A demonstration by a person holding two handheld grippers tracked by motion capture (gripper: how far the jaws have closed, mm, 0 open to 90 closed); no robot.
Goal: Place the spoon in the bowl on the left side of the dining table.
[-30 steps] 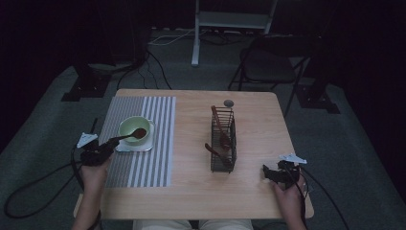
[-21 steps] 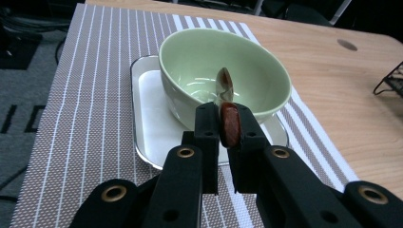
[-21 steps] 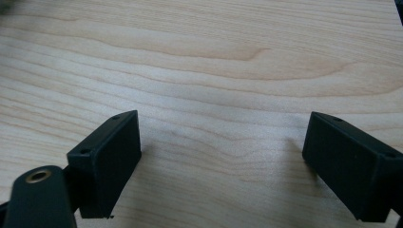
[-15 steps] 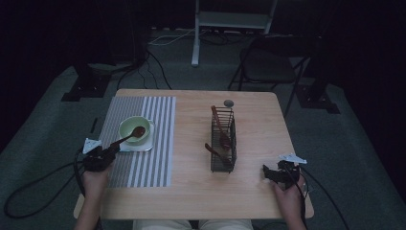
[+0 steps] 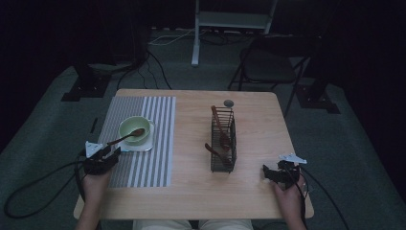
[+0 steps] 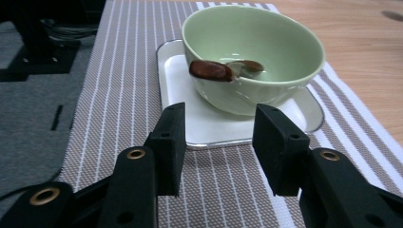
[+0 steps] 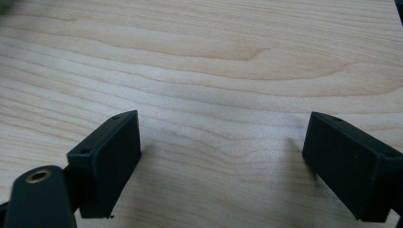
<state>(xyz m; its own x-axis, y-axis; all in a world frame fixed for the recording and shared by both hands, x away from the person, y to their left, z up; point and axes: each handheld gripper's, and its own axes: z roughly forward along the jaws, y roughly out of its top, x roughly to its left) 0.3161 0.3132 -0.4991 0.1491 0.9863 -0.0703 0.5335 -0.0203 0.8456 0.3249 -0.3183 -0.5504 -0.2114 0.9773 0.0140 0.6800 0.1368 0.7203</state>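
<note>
Two black two-jaw grippers are at work over a pale wooden table [image 5: 191, 191], one in each of the person's hands. The left gripper [image 6: 218, 130] sits at the near left edge of a grey-and-white striped woven placemat [image 5: 153, 163], and its jaws have just been opening: they now stand partly apart with bare mat between them and hold nothing. Just ahead of those jaws rests a dark brown wooden spoon [image 6: 211, 70], its handle end propped over the near rim of a pale green ceramic bowl [image 6: 266, 42] and its head lying down inside the bowl. The bowl stands on a small white square tray with rounded corners [image 6: 204, 123], which lies on the placemat. In the high view the spoon's handle slopes from the bowl toward the left gripper [image 5: 103, 155], free of its jaws. The right gripper [image 7: 221, 161] rests low over the bare wood at the near right corner of the table, its jaws spread wide with nothing between them; the high view shows it [image 5: 270, 173] well apart from the bowl. Between the two hands stands a black wire cutlery basket [image 5: 223, 143] with more brown wooden utensils [image 5: 219, 125] leaning in it, and a small grey round disc [image 5: 229, 103] lies beyond it.
</note>
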